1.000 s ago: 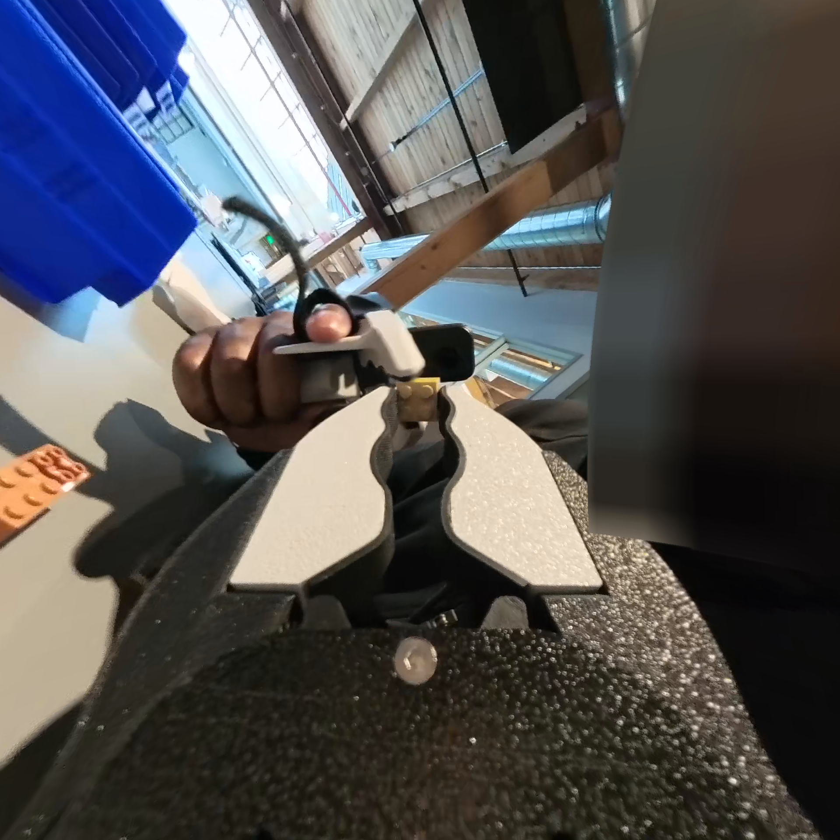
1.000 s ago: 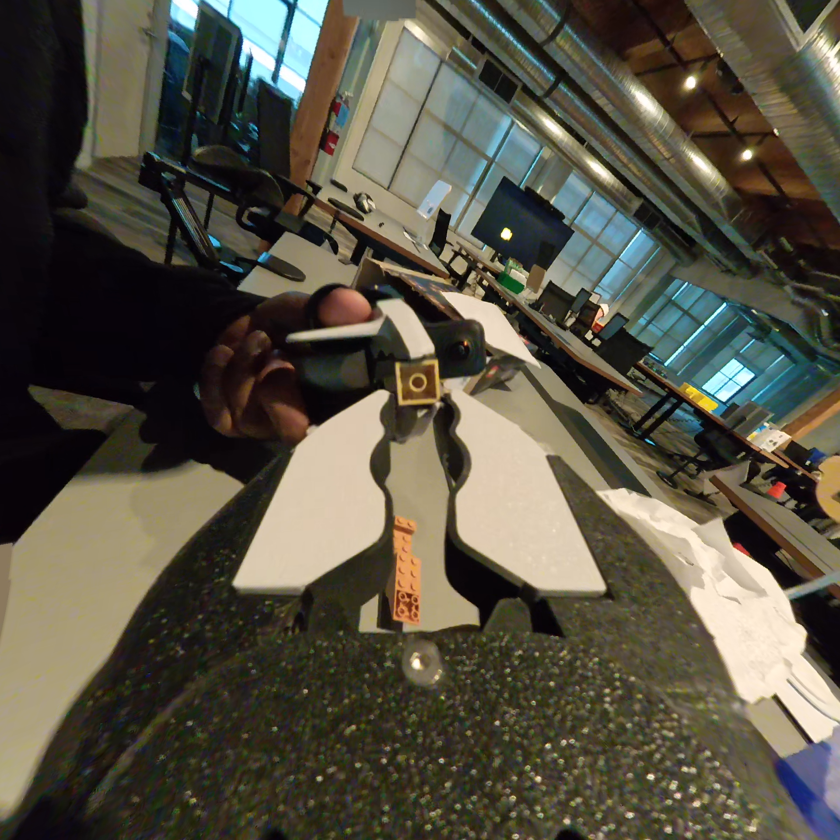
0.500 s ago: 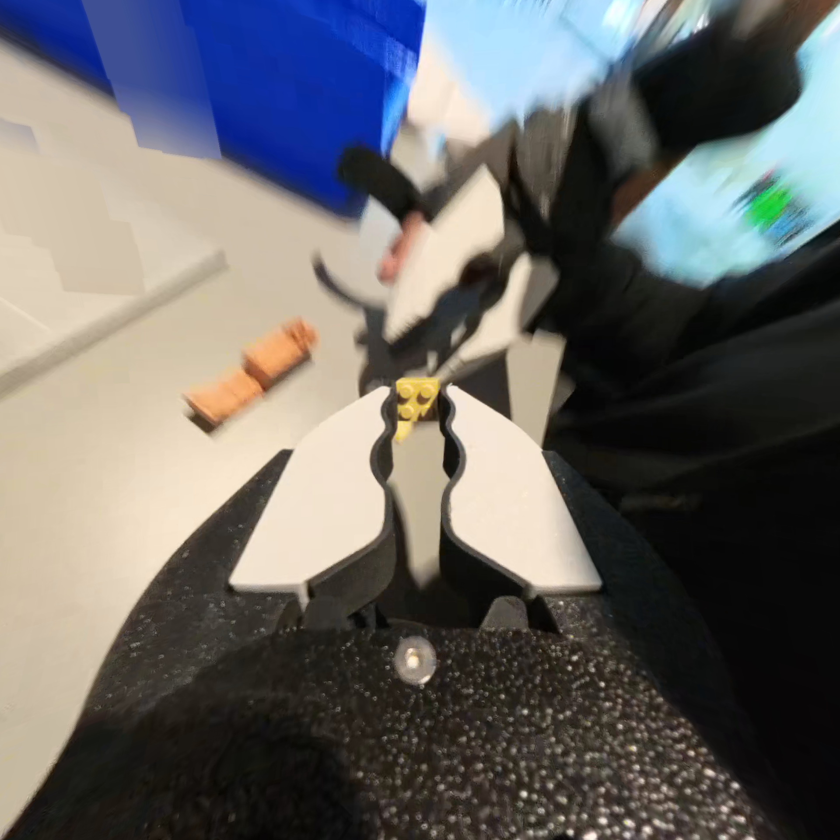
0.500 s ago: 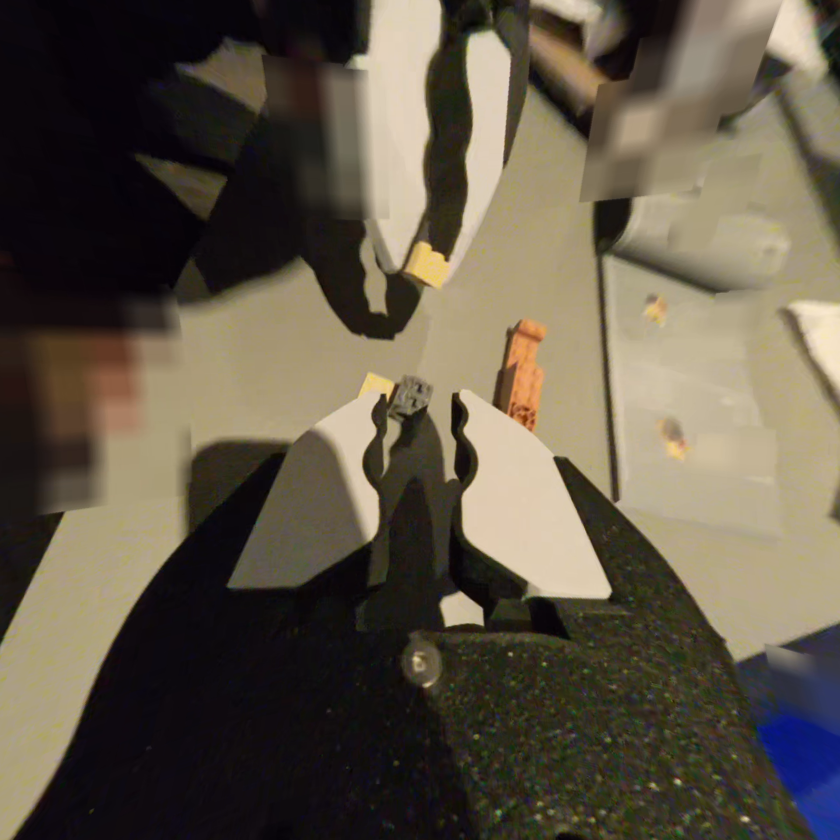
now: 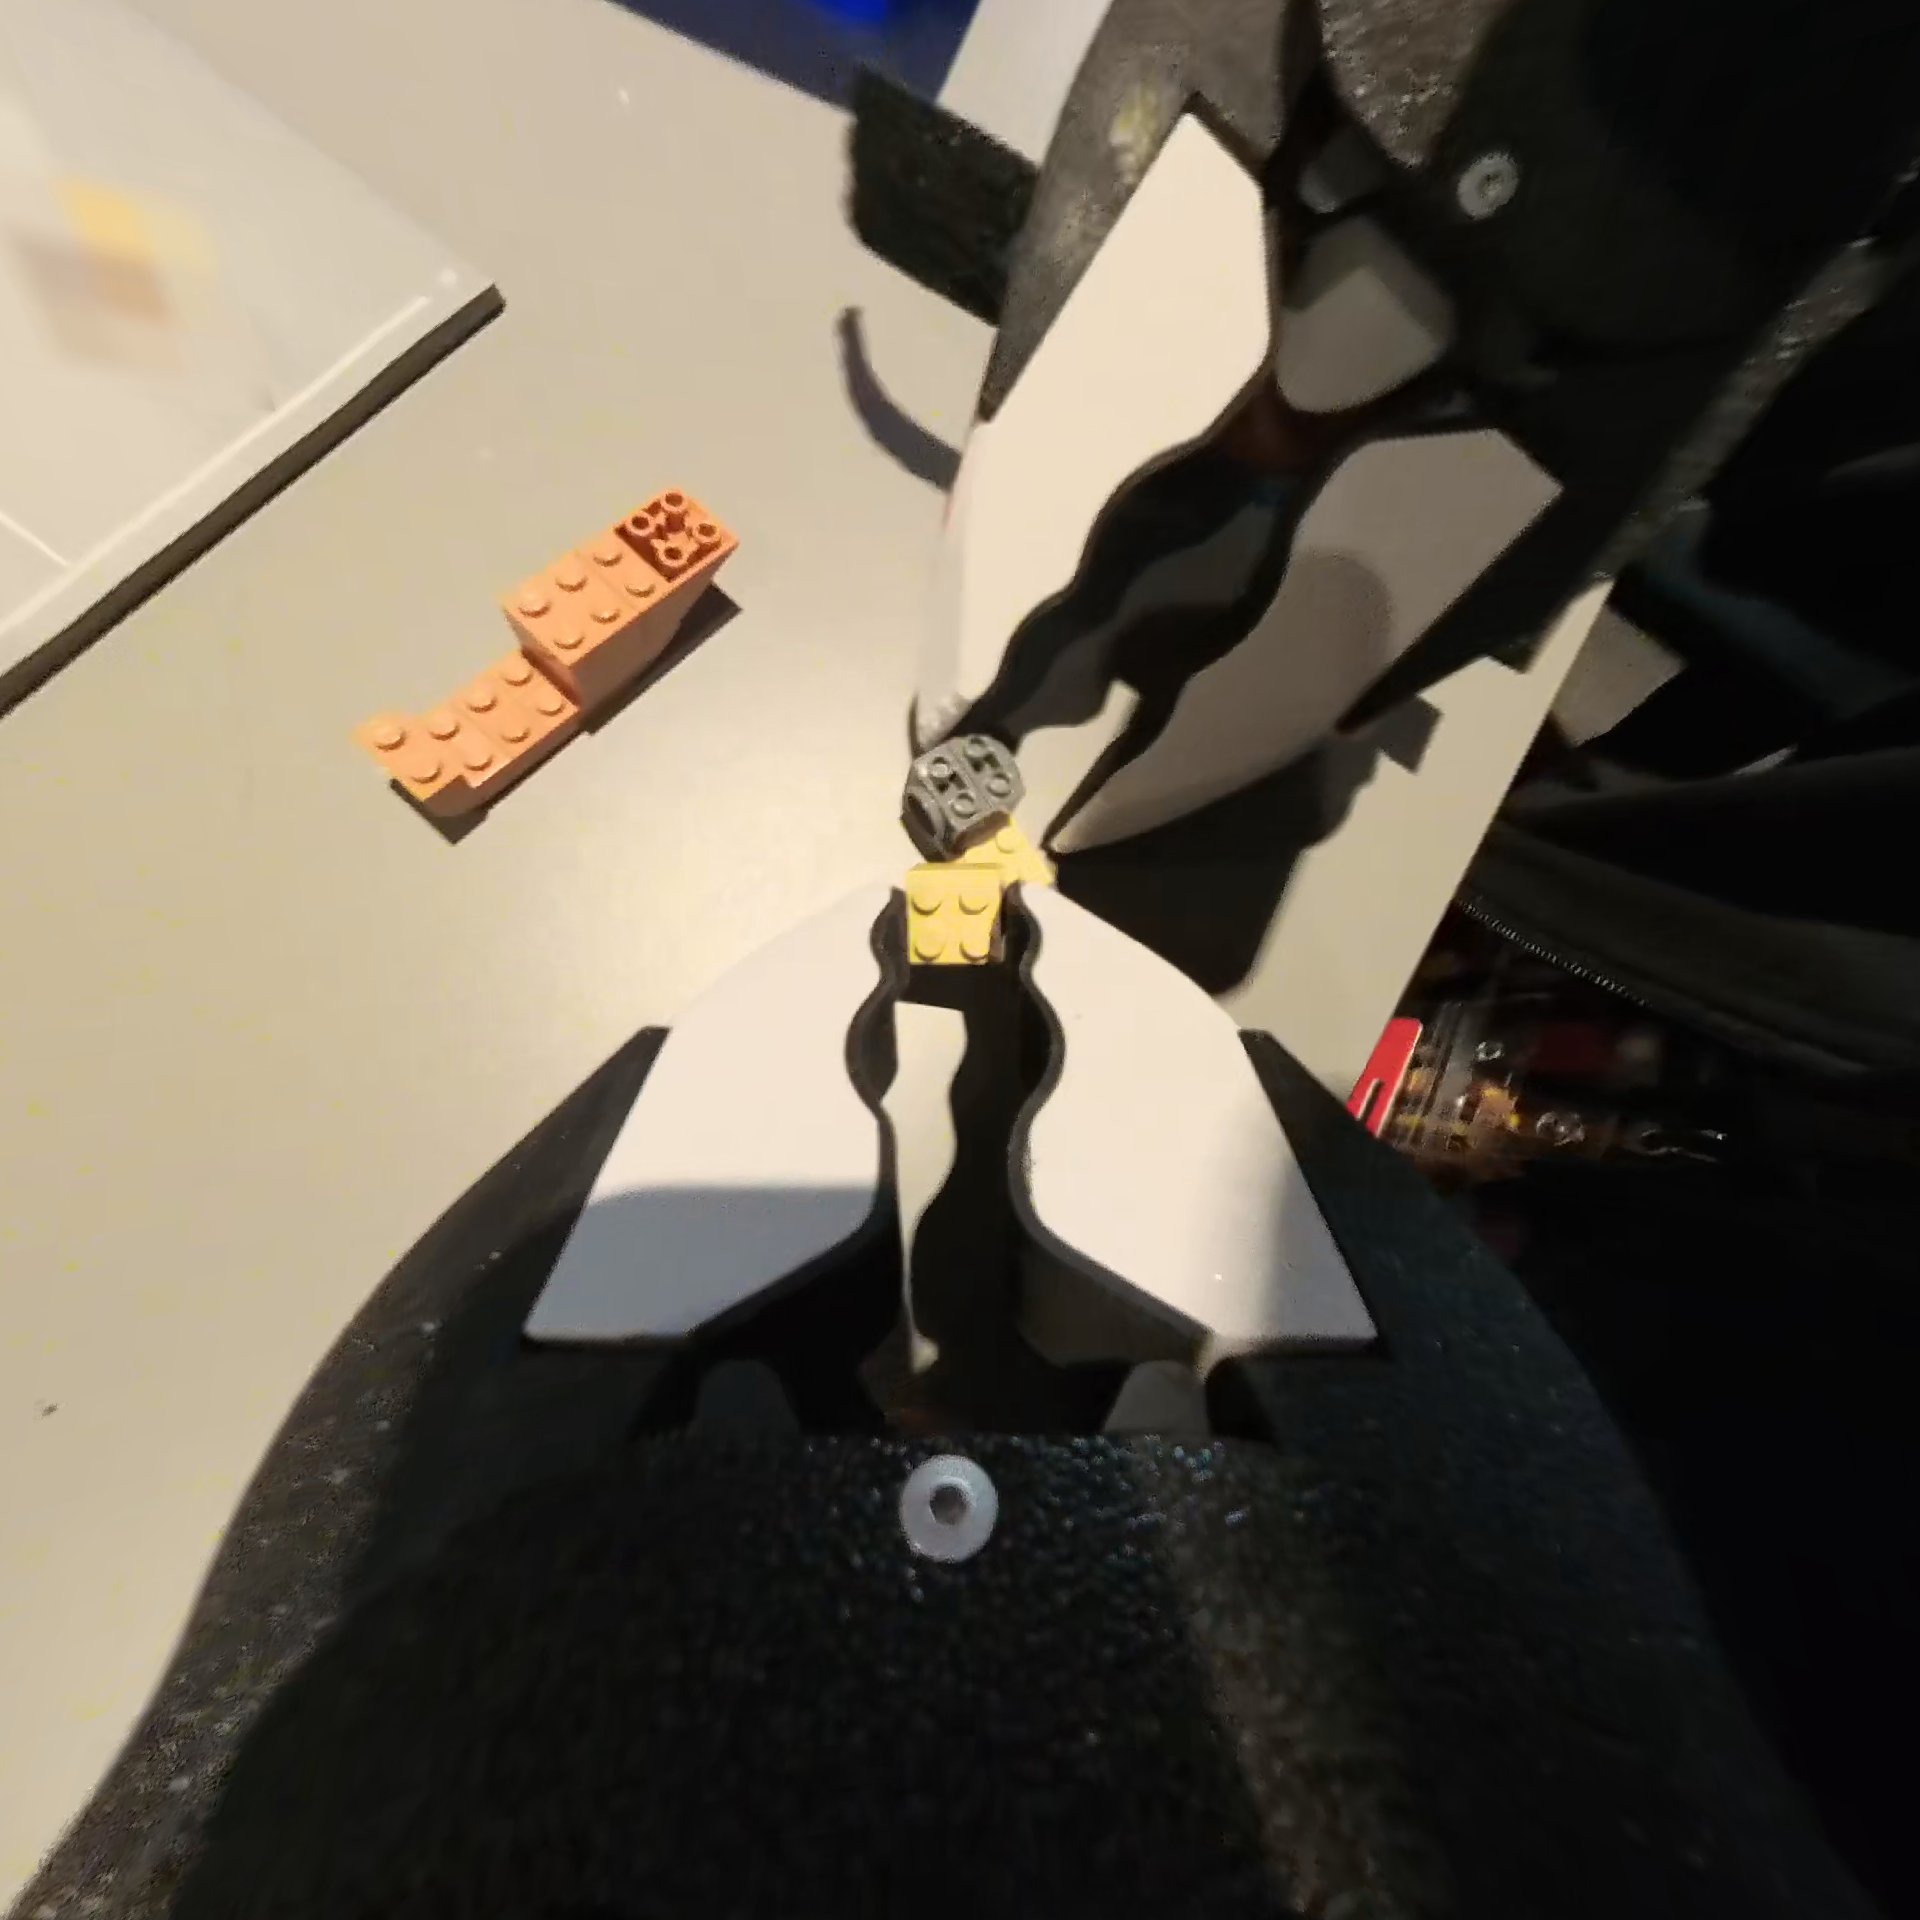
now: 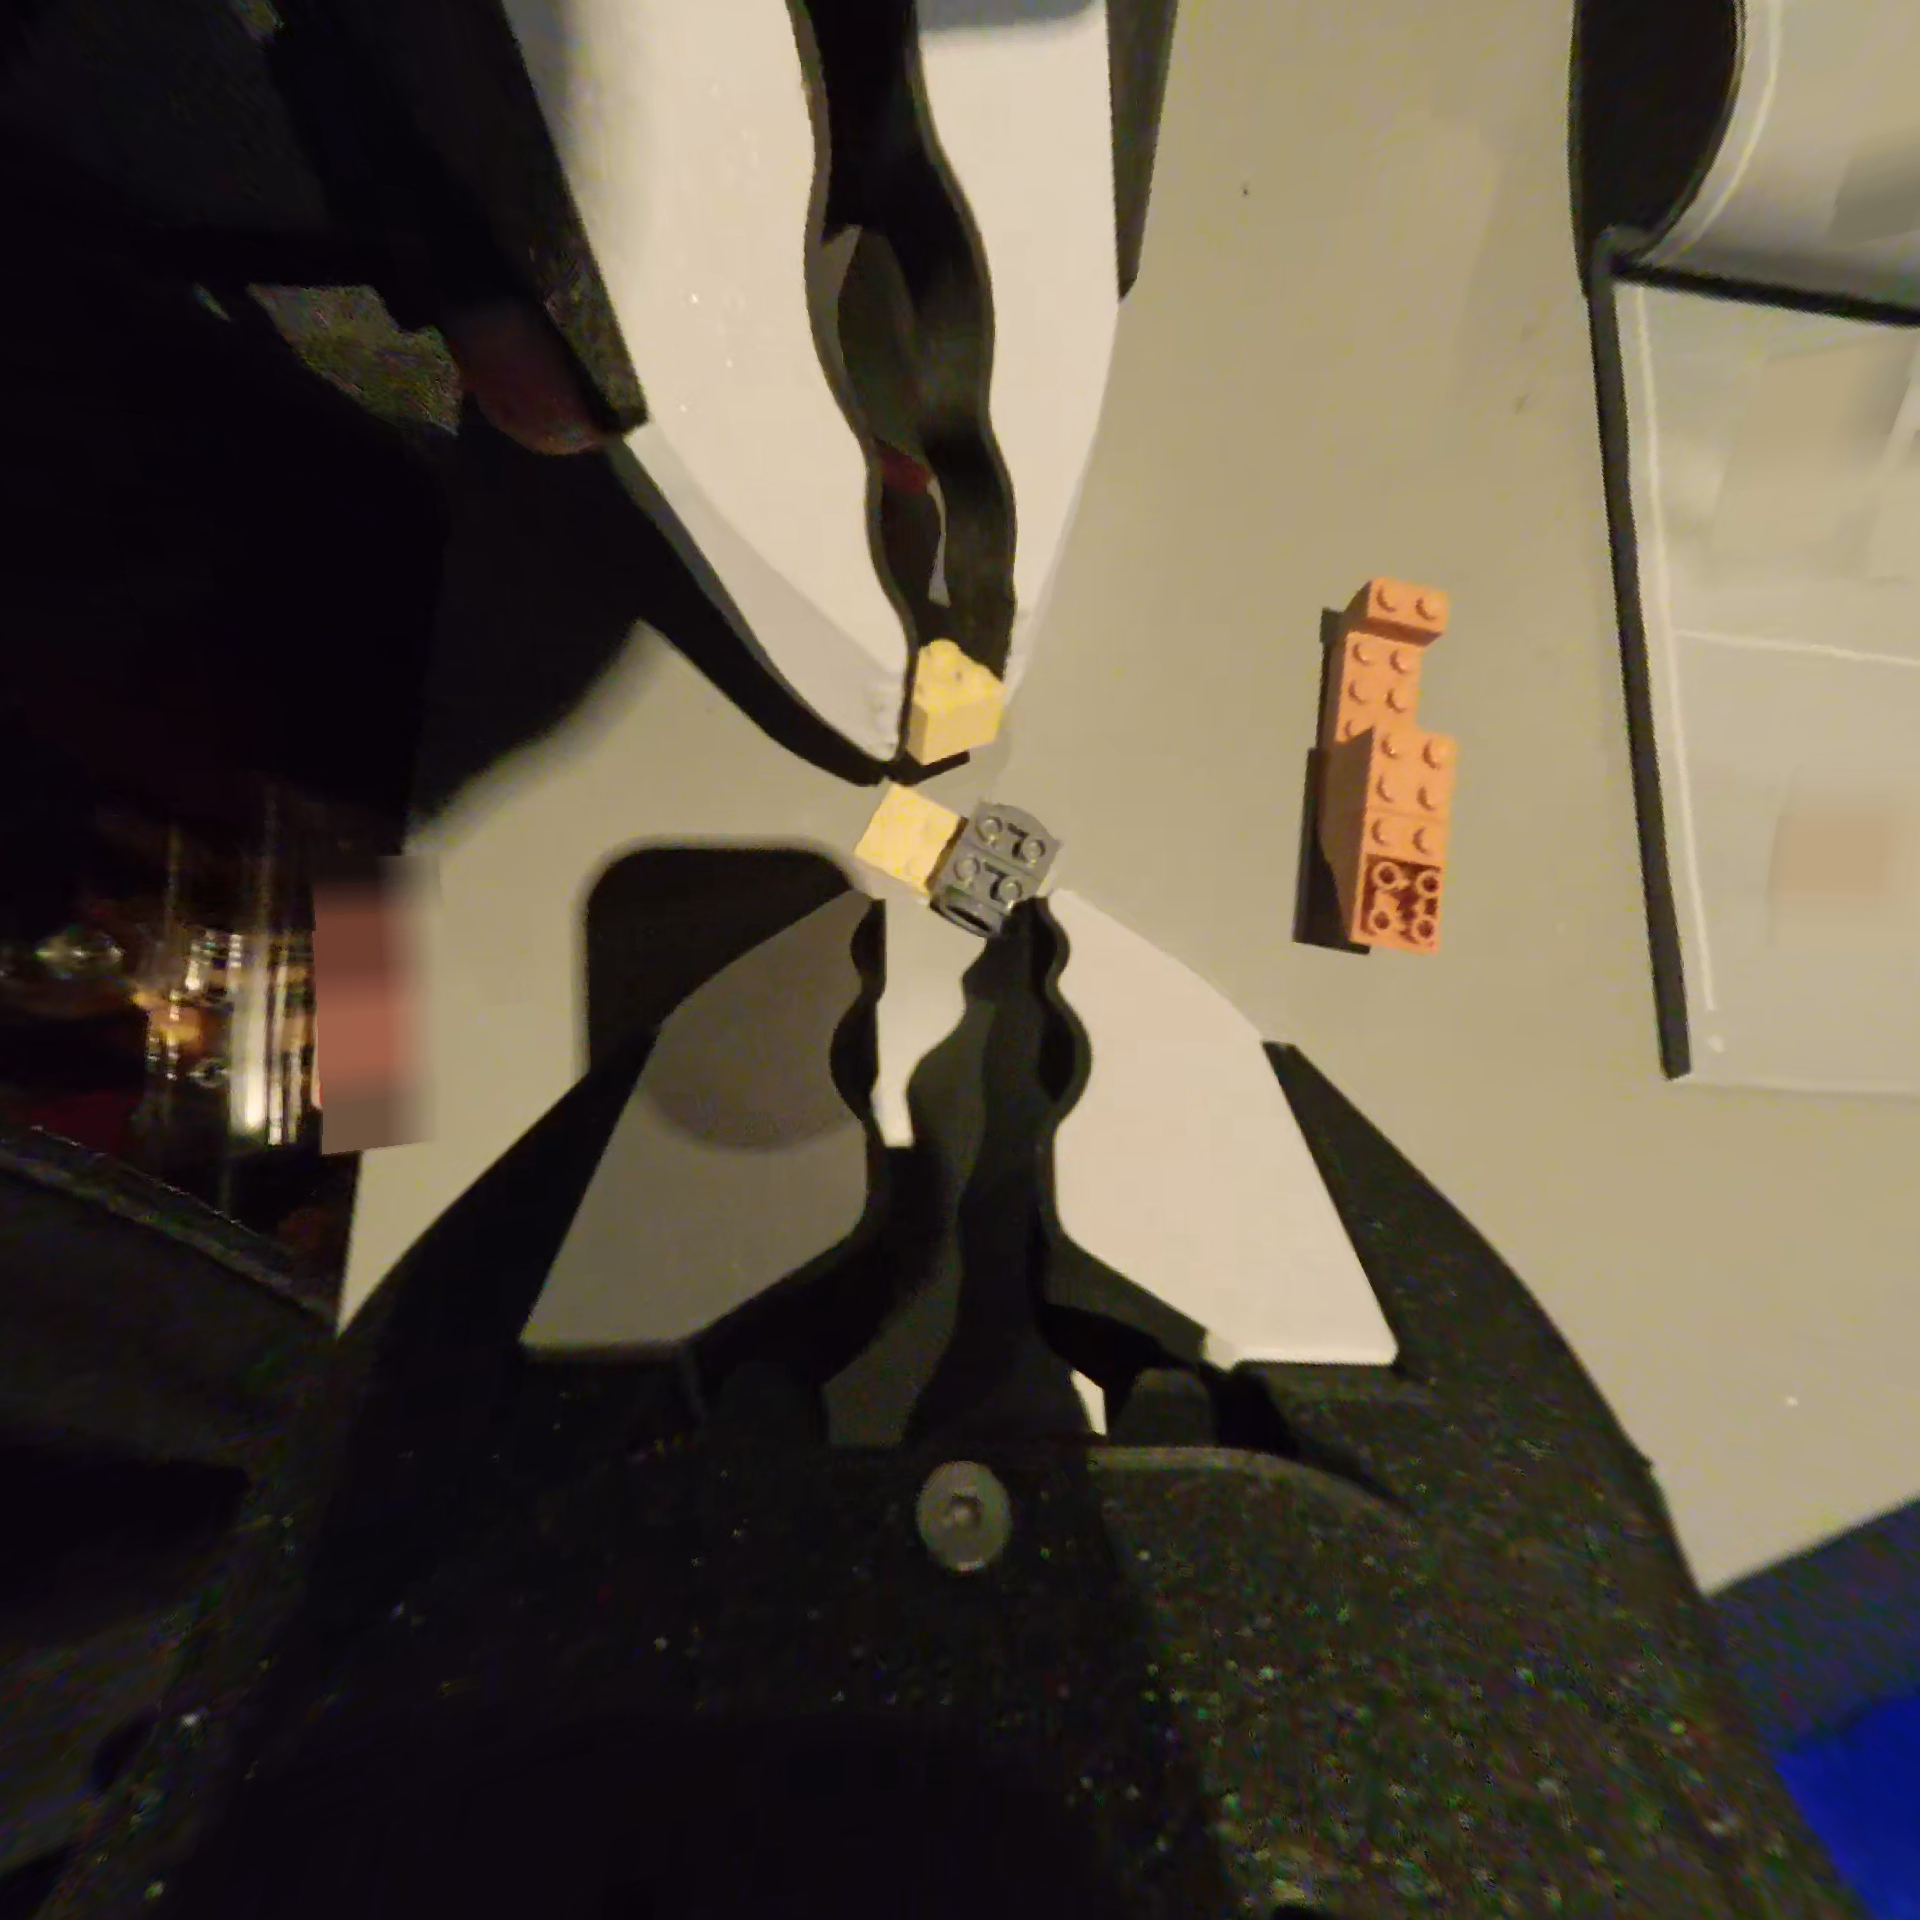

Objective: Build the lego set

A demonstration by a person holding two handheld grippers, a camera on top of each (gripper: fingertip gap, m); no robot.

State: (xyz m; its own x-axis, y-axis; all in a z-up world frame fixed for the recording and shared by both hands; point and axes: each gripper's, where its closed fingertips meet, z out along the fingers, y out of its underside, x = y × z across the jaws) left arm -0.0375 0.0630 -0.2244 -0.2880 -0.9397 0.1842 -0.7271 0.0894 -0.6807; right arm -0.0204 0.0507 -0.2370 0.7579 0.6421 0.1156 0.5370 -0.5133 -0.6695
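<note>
My left gripper (image 5: pixel 951 925) is shut on a yellow 2x2 brick (image 5: pixel 951 916) just above the grey table. It comes in from the top of the right wrist view (image 6: pixel 935 727), with the brick (image 6: pixel 951 707) at its tips. My right gripper (image 6: pixel 956 909) is closed at its tips on a grey studded brick (image 6: pixel 995 868) with a small yellow piece (image 6: pixel 906 850) joined to its side. In the left wrist view it (image 5: pixel 992 784) comes from the upper right, the grey brick (image 5: pixel 964 795) a finger-width beyond my yellow brick. An orange stepped brick assembly (image 5: pixel 551 665) lies on the table.
The orange assembly (image 6: pixel 1382 779) lies right of both gripper tips. A white board with a dark edge (image 5: pixel 208 312) lies on the table (image 5: pixel 208 1039) at the far left. A blue bin (image 6: pixel 1849 1714) shows at the lower right. The table edge runs close on the right (image 5: pixel 1403 987). Less than 4 cm separates the two grippers' tips.
Both grippers have swung down from facing the room to point at the table. Their tips were pressed together; they are now slightly apart. The right one now shows the grey brick at its tips.
</note>
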